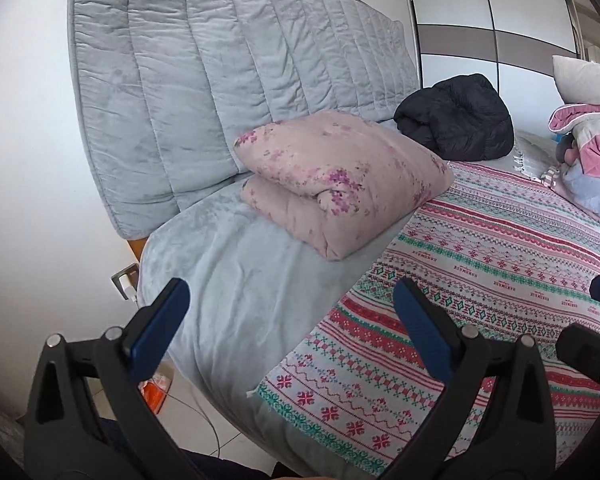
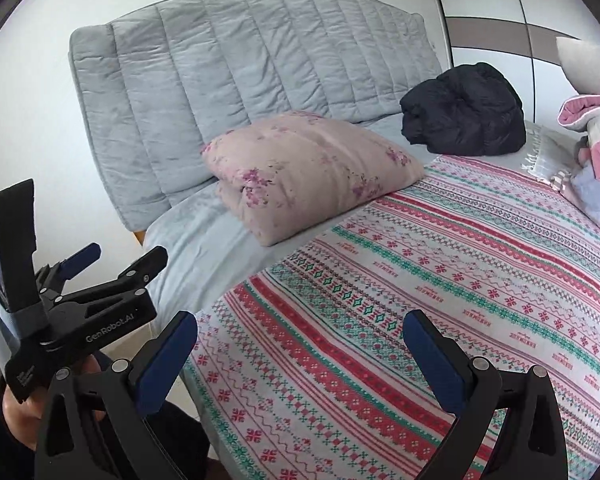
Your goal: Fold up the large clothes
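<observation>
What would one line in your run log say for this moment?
left gripper: open, empty | right gripper: open, empty | black jacket: bundled by headboard, untouched | clothes pile: far right | fold: not begun

Left hand-held gripper (image 1: 292, 324): black plastic frame, triangular cut-outs, silver rivets at the pivots, blue pads on the fingers (image 1: 162, 320). Right hand-held gripper (image 2: 300, 356) is built the same: black arms, silver rivets, blue pads. On the left unit's body, white "GenRobot.AI" lettering is printed; a small screen in a black housing is mounted on top, above a grey band. Bare skin of the left hand (image 2: 18, 412) is seen at the handle, with a dark sleeve beside it.
</observation>
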`<state>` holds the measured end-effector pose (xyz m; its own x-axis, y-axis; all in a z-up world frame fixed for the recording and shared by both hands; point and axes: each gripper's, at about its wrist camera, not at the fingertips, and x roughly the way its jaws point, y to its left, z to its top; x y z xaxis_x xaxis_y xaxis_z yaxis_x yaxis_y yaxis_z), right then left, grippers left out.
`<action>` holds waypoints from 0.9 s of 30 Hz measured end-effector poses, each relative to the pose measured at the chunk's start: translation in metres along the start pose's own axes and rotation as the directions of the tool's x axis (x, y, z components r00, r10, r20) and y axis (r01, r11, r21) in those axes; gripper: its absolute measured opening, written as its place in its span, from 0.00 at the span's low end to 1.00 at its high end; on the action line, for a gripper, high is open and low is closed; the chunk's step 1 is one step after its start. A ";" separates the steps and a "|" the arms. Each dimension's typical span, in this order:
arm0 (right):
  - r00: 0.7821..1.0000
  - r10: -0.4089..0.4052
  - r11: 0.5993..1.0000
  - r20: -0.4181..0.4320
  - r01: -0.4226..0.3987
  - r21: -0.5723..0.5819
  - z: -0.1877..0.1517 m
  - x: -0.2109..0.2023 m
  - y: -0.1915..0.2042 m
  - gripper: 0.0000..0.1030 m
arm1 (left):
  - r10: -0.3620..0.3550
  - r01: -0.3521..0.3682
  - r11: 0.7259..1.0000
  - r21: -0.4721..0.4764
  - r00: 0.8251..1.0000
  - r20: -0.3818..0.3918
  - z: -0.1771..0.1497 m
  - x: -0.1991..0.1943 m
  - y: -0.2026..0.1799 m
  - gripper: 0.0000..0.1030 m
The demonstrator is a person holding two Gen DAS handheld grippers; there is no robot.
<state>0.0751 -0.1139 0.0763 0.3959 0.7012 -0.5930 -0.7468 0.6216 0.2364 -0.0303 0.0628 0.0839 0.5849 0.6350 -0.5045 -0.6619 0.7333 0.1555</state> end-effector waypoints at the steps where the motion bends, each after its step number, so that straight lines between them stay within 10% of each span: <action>1: 1.000 -0.001 1.000 0.003 0.001 0.000 0.000 0.000 0.000 1.00 | -0.002 0.002 1.000 0.003 1.000 -0.003 0.000 0.001 0.001 0.98; 27: 1.000 -0.013 1.000 -0.001 0.013 -0.018 -0.004 0.006 0.003 1.00 | -0.042 0.041 0.999 -0.006 0.996 -0.073 -0.001 0.011 0.002 0.98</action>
<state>0.0724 -0.1094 0.0704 0.4049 0.6929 -0.5967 -0.7511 0.6241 0.2151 -0.0254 0.0709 0.0775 0.5762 0.5846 -0.5711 -0.6401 0.7573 0.1294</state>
